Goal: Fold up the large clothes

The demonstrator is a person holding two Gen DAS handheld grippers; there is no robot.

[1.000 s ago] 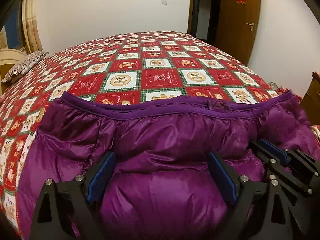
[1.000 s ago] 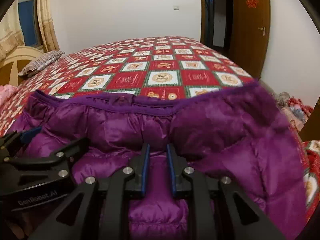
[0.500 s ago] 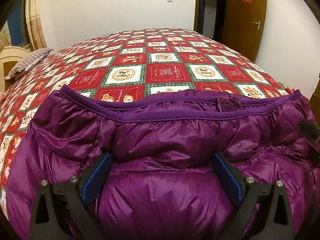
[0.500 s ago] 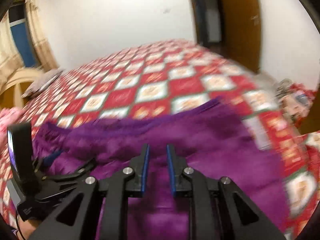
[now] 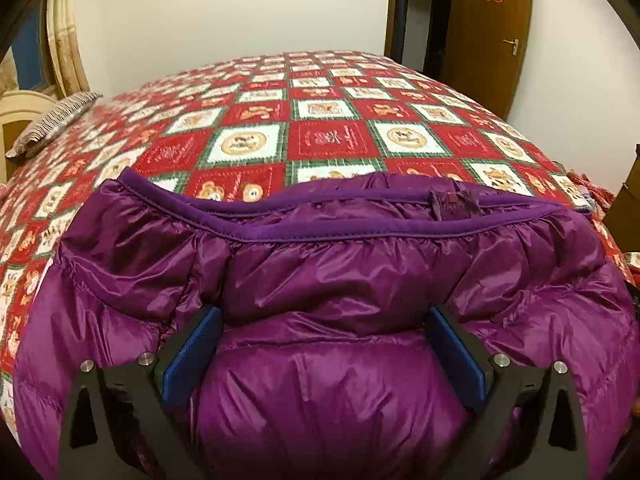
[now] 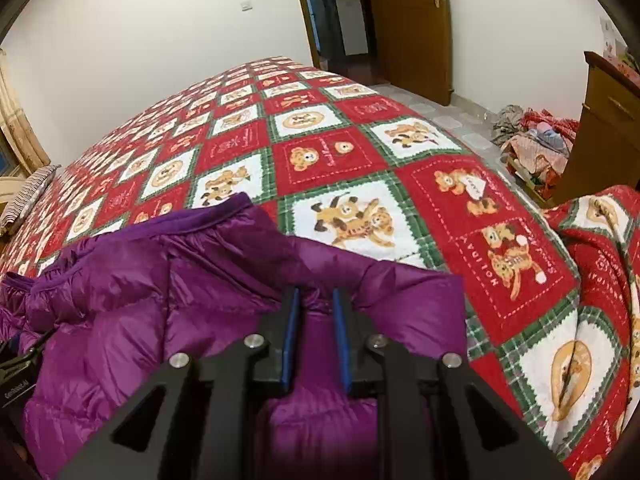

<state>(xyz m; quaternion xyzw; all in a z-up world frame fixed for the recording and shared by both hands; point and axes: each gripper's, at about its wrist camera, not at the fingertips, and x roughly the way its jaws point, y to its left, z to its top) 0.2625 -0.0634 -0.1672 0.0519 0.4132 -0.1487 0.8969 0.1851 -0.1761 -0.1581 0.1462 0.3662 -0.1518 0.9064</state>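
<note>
A shiny purple down jacket (image 5: 332,280) lies on the near part of a bed, its darker trimmed edge (image 5: 340,234) facing away from me. My left gripper (image 5: 324,316) is open, its blue pads wide apart and pressed down on a puffy panel of the jacket. My right gripper (image 6: 316,296) is shut on a fold of the jacket (image 6: 192,280) near its right edge. Part of the left gripper (image 6: 16,368) shows at the left rim of the right wrist view.
The bed carries a red, white and green bear-print quilt (image 5: 324,136) (image 6: 332,152). A striped pillow (image 5: 52,120) lies at the far left. A wooden door (image 6: 408,24), a wooden cabinet (image 6: 608,128) and a pile of clothes (image 6: 532,144) on the floor are to the right.
My right gripper has swung out to the right with the jacket fold in it, drawing that side outward. My left gripper stays open on the jacket; the jacket looks nearer.
</note>
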